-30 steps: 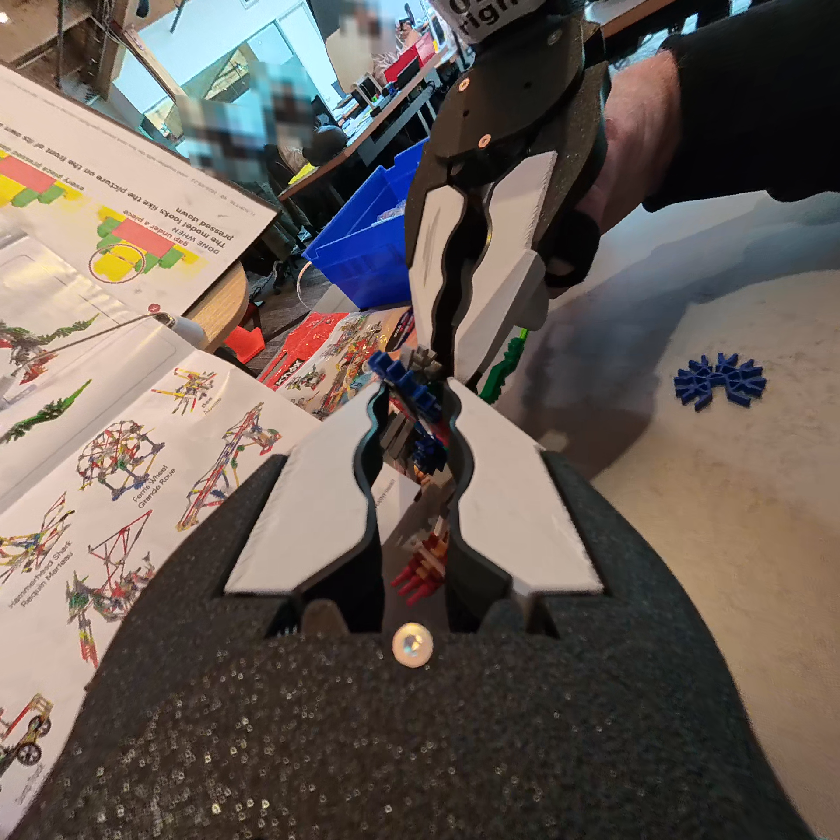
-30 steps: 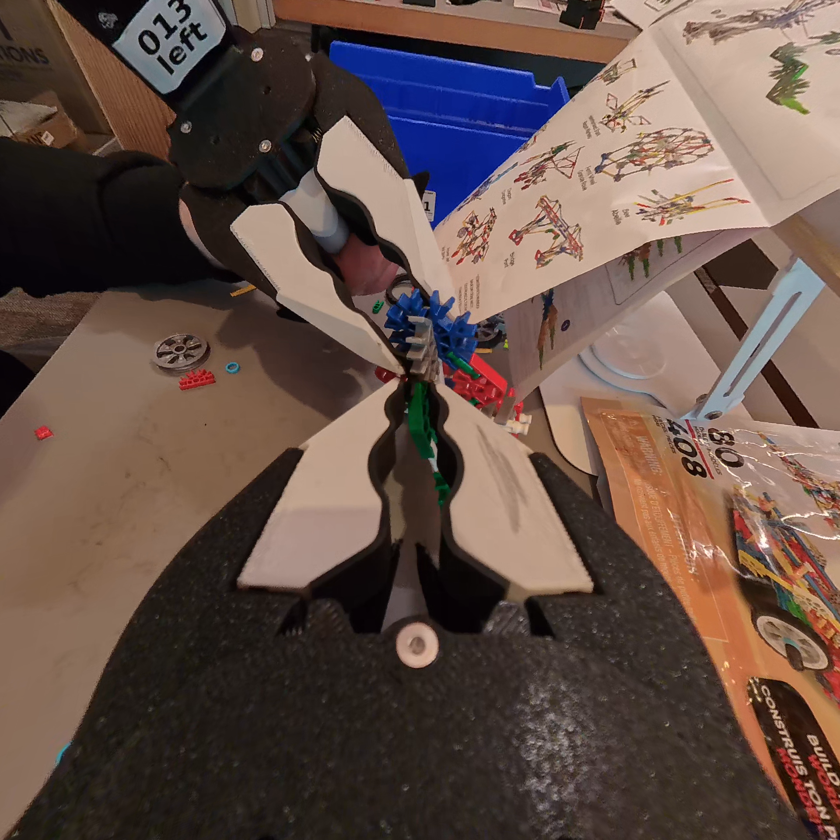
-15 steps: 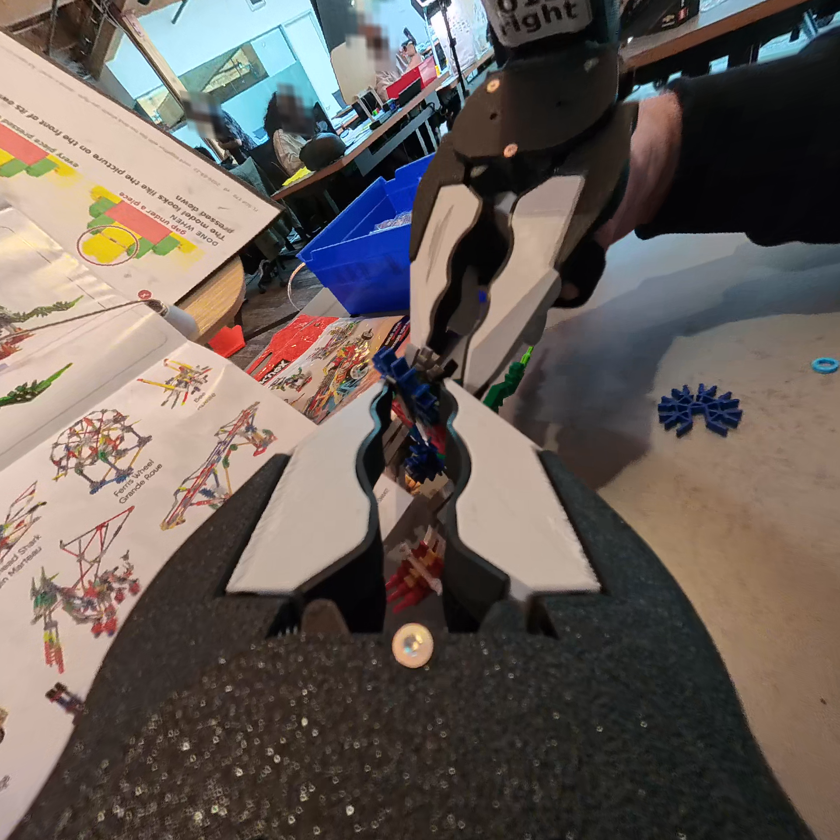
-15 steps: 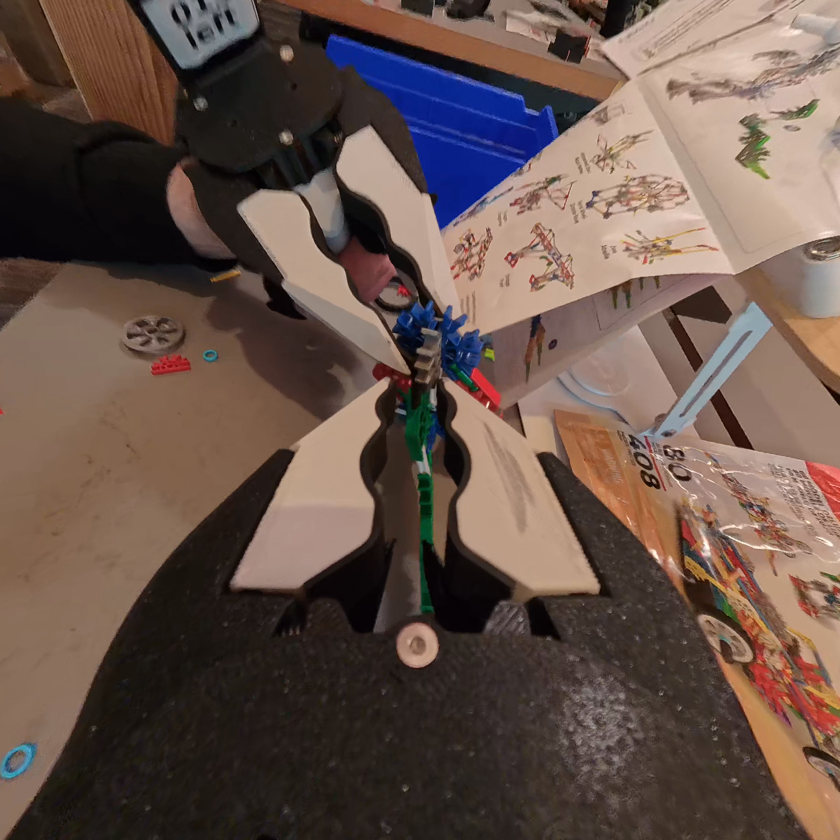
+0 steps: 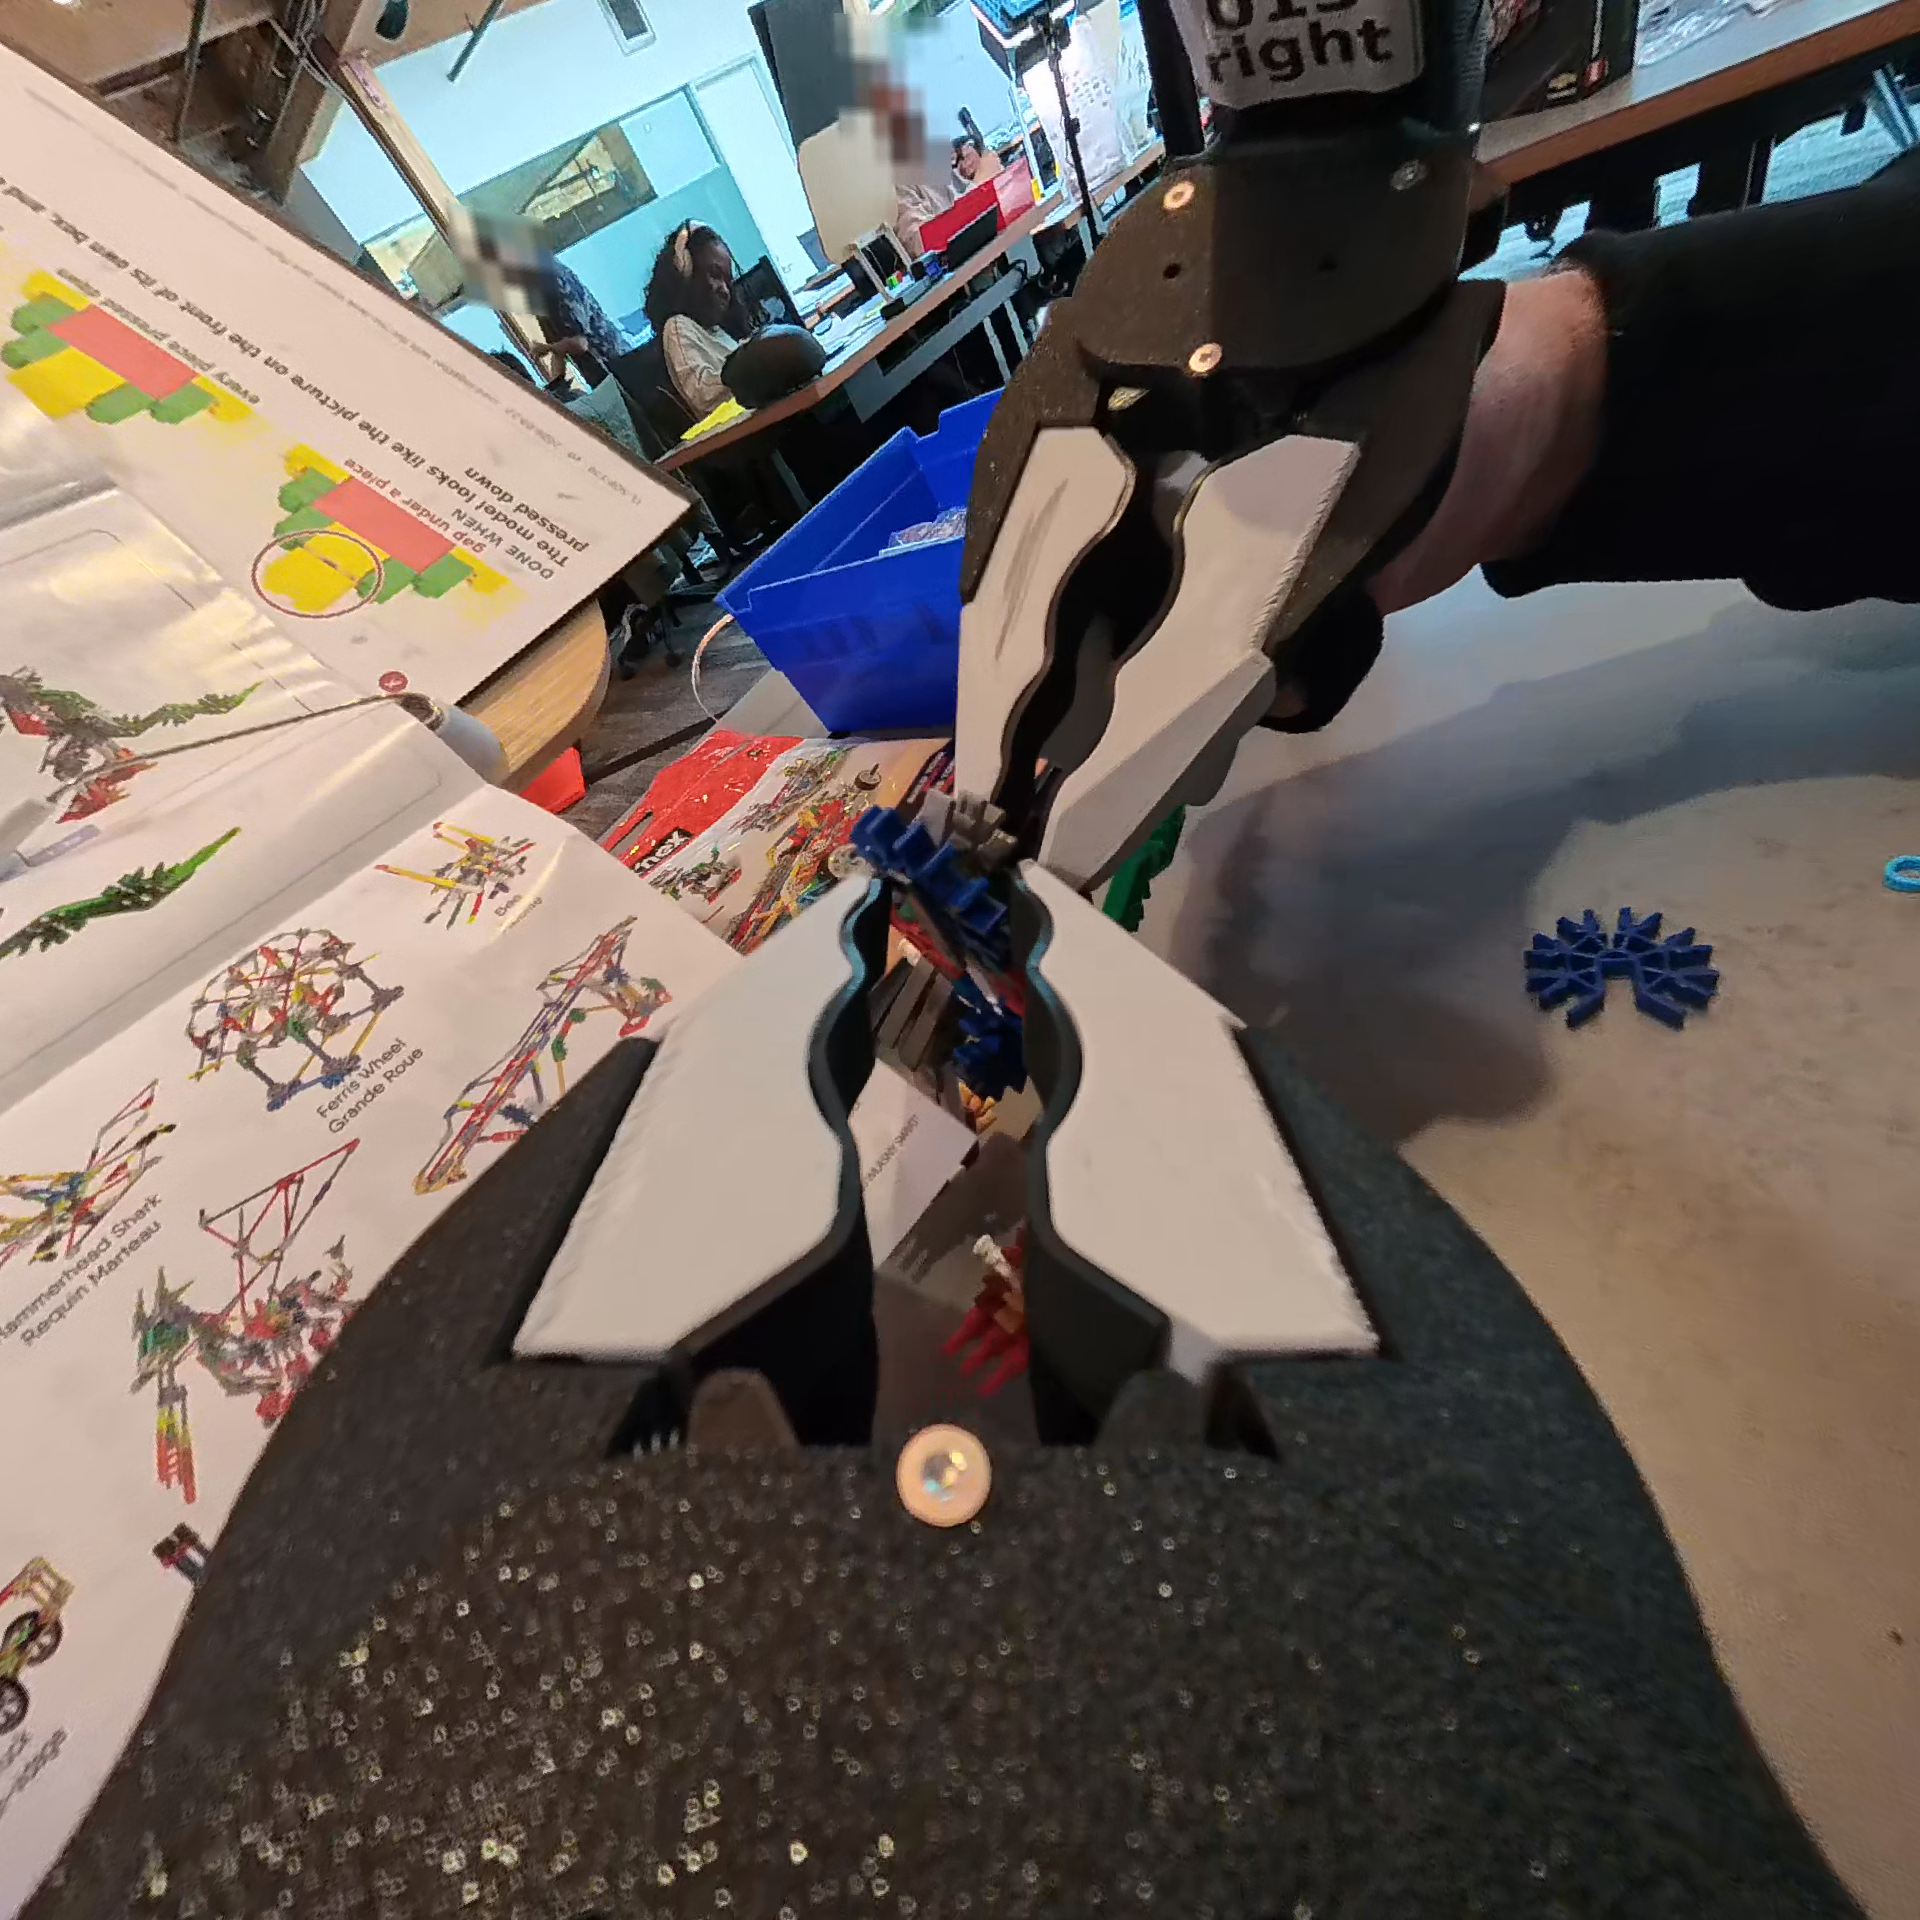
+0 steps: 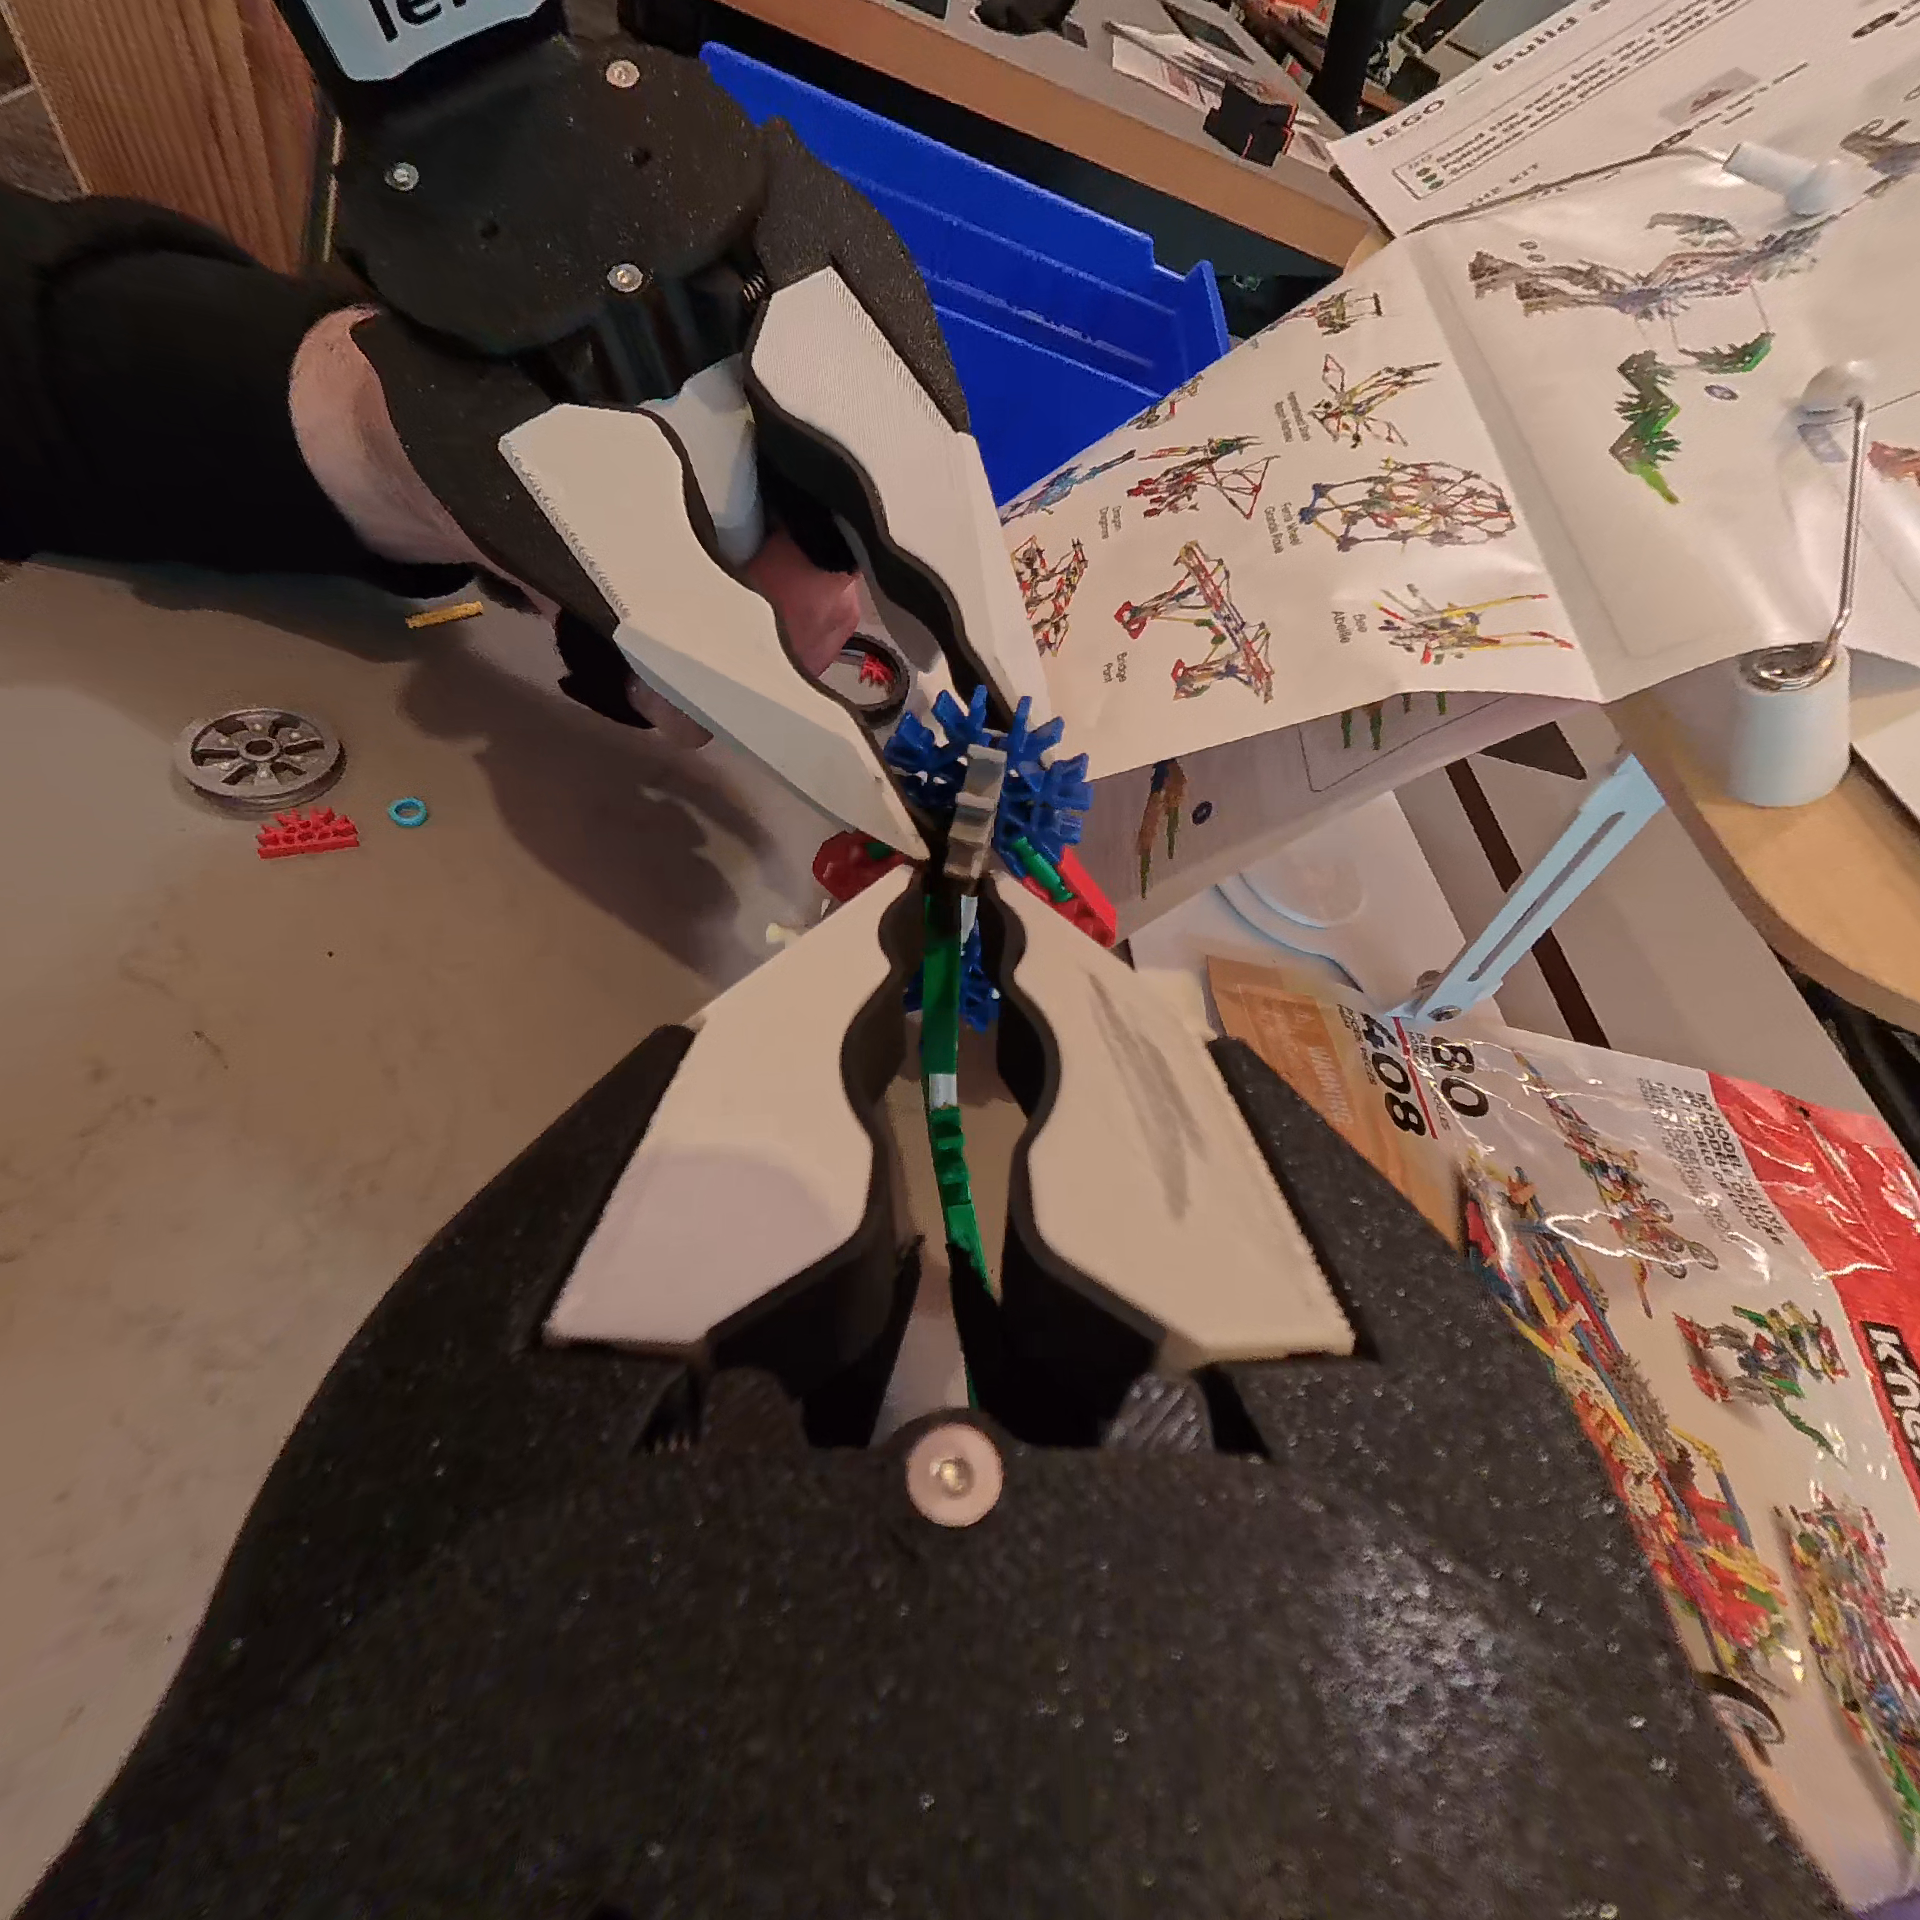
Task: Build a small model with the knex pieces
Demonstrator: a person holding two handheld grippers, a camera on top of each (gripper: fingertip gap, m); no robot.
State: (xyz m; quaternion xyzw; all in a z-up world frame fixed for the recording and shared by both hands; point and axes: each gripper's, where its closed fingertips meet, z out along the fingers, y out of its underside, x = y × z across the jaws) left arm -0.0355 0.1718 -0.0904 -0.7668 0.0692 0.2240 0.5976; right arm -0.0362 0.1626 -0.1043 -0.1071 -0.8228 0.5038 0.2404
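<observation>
My left gripper (image 5: 945, 883) is shut on a blue snowflake-shaped connector (image 5: 935, 894) with more small parts behind it. My right gripper (image 6: 951, 883) is shut on a green rod (image 6: 948, 1091) that runs back between its fingers. A grey connector (image 6: 975, 810) sits at the rod's tip, against the blue connector (image 6: 1039, 790). The two grippers meet tip to tip above the table. In the left wrist view the right gripper (image 5: 1023, 821) comes down from above. In the right wrist view the left gripper (image 6: 935, 821) comes in from the upper left.
A loose blue connector (image 5: 1621, 966) and a light blue ring (image 5: 1903, 871) lie on the beige table. A grey wheel (image 6: 258, 750), a red piece (image 6: 308, 831) and a ring (image 6: 407, 811) lie there too. A blue bin (image 5: 862, 582), an instruction sheet (image 5: 312, 987) and a printed plastic bag (image 6: 1662, 1299) are nearby. Both grippers' tips are close together, under 4 cm apart. Both grippers' tips are roughly 20 cm from the red piece (image 6: 308, 831).
Both grippers stay shut and tip to tip. The pair has risen and tilted a little, so the table and the sheets have shifted in both views.
</observation>
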